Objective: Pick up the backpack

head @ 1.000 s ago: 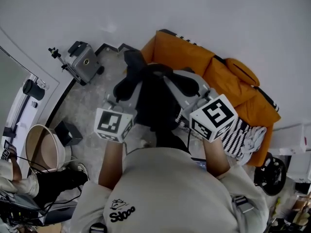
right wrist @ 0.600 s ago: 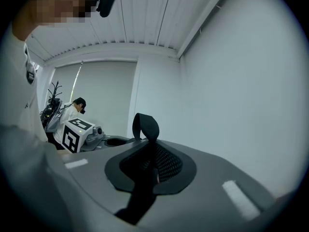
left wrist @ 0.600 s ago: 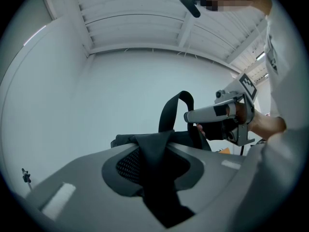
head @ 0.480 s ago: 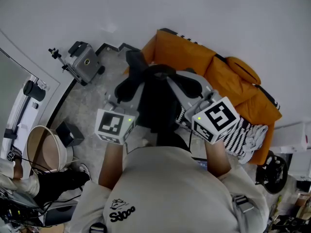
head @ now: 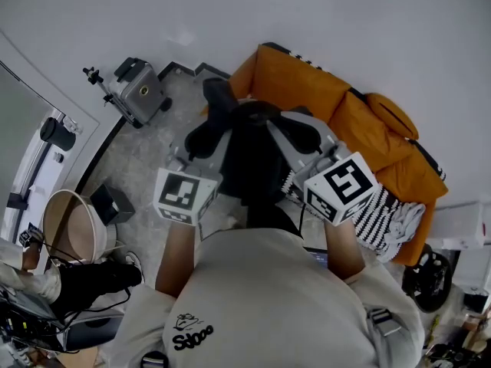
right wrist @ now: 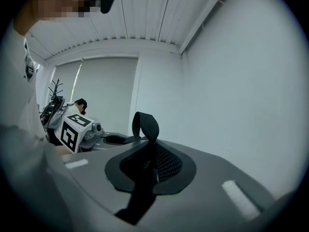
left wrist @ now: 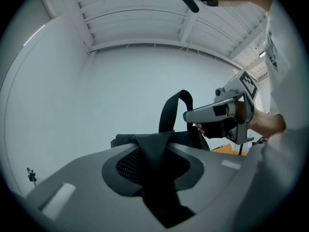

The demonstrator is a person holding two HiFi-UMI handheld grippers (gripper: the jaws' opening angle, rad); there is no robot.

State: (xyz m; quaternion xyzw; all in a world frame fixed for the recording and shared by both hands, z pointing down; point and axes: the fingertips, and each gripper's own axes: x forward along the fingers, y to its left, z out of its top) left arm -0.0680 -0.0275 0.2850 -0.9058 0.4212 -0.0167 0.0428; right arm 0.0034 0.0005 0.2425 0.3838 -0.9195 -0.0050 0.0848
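1. Speckled grey floor [head: 146, 156] runs out under the person to a white wall [head: 322, 14] on the far side. An orange sofa [head: 307, 90] stands against the wall at the right, with a striped cloth [head: 380, 219] on its near right end, and a round bin [head: 54, 205] sits at the near left
2. The black backpack [head: 247, 159] hangs clear of the floor, just in front of the person's chest and between the two grippers
3. The left gripper [left wrist: 153, 151] is clenched on a black strap of the bag, with the webbing pinched between its pads
4. The right gripper [right wrist: 150, 159] is likewise clamped on black webbing, and a small strap loop [right wrist: 146, 123] stands up just beyond its tips
5. By the look of it, the lift is essentially made, and what remains is holding the bag steady
6. One risk is that both grips sit on thin, smooth webbing rather than on the bag's body. The bag's weight could draw a strap through the pads if either clamp eases
7. Another risk is one hand rising above the other, which would throw the load onto a single strap. The bag could then tip and swing towards the sofa on the right
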